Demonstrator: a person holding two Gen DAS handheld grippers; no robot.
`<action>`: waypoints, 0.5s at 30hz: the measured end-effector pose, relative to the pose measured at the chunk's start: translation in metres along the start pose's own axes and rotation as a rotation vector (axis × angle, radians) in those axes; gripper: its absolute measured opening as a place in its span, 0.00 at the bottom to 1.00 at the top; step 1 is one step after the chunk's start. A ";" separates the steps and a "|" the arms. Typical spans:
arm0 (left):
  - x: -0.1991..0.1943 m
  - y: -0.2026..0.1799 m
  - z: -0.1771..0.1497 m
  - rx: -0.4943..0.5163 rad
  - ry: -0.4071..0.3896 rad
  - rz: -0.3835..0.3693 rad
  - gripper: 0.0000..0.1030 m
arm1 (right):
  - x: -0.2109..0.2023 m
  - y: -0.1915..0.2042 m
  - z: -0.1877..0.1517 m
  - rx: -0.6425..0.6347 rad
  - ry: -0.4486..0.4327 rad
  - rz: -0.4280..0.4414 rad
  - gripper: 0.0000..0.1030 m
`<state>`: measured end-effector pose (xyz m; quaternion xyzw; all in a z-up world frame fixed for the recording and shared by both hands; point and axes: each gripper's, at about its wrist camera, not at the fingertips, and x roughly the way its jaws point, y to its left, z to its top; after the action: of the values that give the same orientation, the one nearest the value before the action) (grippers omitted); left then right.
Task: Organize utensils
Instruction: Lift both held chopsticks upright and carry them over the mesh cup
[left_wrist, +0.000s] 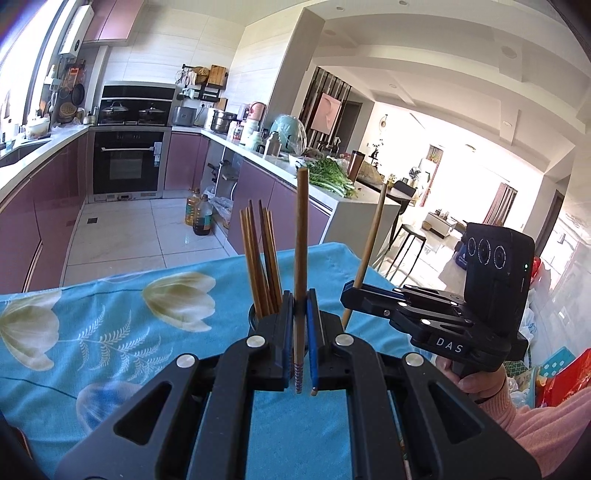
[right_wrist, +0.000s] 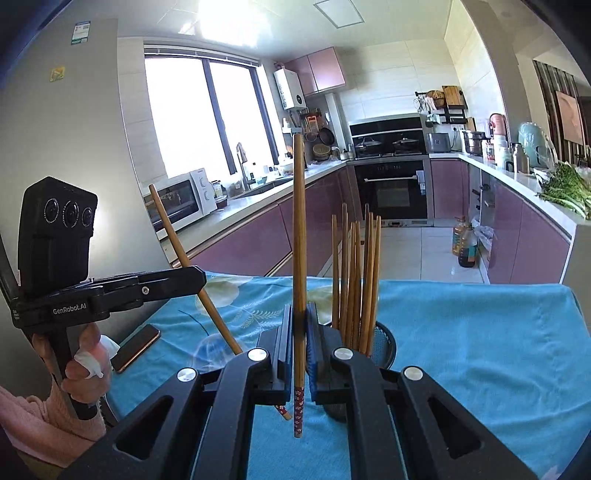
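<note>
Two loose chopsticks being carried toward the holder: one chopstick (left_wrist: 301, 258) standing near-upright, pinched low on its shaft by the left gripper (left_wrist: 300, 317); the other chopstick (right_wrist: 299, 258), patterned end down, pinched likewise by the right gripper (right_wrist: 300, 332). Both hanging above the blue floral cloth (right_wrist: 480, 350), just beside the dark mesh holder (right_wrist: 386, 345) already bristling with a bundle of chopsticks (right_wrist: 356, 277). Insertion step judged in hand, not yet done. Next move calling for bringing each lower tip over the holder's mouth, clear of the standing bundle, lowering, then parting the jaws. Phone (right_wrist: 136, 347) lying apart on the cloth
</note>
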<state>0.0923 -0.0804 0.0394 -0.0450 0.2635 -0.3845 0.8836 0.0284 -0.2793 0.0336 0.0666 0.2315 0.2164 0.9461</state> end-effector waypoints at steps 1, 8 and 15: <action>0.000 -0.001 0.002 0.003 -0.006 0.000 0.07 | -0.001 0.000 0.002 -0.004 -0.005 0.000 0.06; -0.001 -0.006 0.018 0.018 -0.036 -0.002 0.07 | -0.004 0.002 0.009 -0.025 -0.028 0.001 0.06; 0.002 -0.012 0.029 0.037 -0.062 -0.001 0.07 | -0.007 -0.001 0.017 -0.036 -0.053 -0.007 0.06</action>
<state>0.1001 -0.0935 0.0673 -0.0409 0.2286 -0.3879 0.8919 0.0313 -0.2835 0.0514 0.0542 0.2027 0.2153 0.9538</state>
